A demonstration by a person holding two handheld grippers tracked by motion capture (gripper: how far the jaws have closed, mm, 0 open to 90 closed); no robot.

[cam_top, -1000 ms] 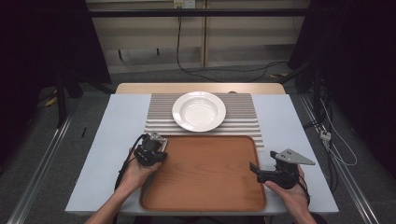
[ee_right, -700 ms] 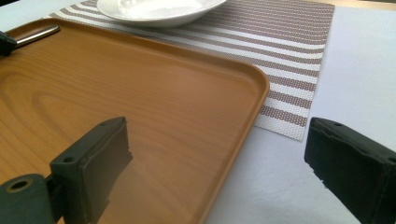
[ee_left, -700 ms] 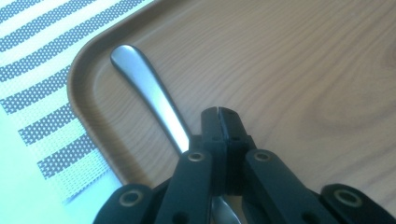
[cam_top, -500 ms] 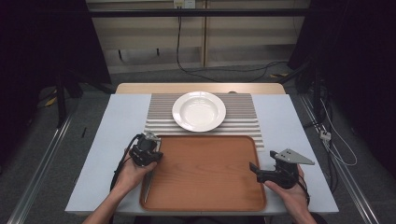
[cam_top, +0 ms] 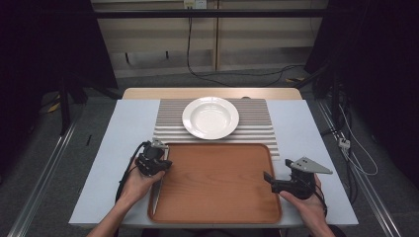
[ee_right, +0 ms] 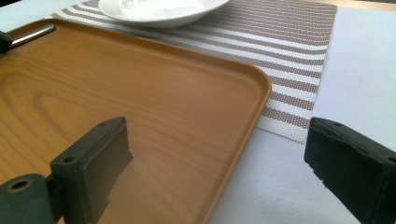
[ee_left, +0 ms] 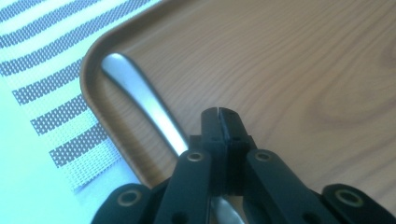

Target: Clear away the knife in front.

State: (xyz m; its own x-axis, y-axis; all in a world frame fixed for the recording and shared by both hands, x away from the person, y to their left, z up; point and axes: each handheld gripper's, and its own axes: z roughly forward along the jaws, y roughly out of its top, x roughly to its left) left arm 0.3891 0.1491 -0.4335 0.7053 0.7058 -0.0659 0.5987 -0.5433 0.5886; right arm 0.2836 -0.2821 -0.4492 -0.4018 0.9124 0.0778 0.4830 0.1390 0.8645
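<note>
Left gripper is clenched, its tips pressed together with nothing between them, hovering low over the utensil that lies in the tray tight against the left wall, its rounded handle end near the far left corner. To lift it well, you'll likely need to open the jaws, turn them so they straddle the handle across its width, and come down where the metal sits a little off the wall, since a jaw may not fit between wall and steel. I'd grip toward the middle of the handle so it doesn't tip, and raise it straight before swinging over the rim. A thin, smooth handle lying flat on wood may skate away, so close slowly. The plate sits on the mat just beyond the tray, and that looks like where the utensil belongs. Your right gripper is spread wide and holds nothing, poised at the tray's right edge above the table; resting it on the rim could steady the tray while you pull. Hard to read: the utensil's working end runs under the left gripper's body, so you can't tell spoon, fork or knife, and in the high view your hand covers much of it.
</note>
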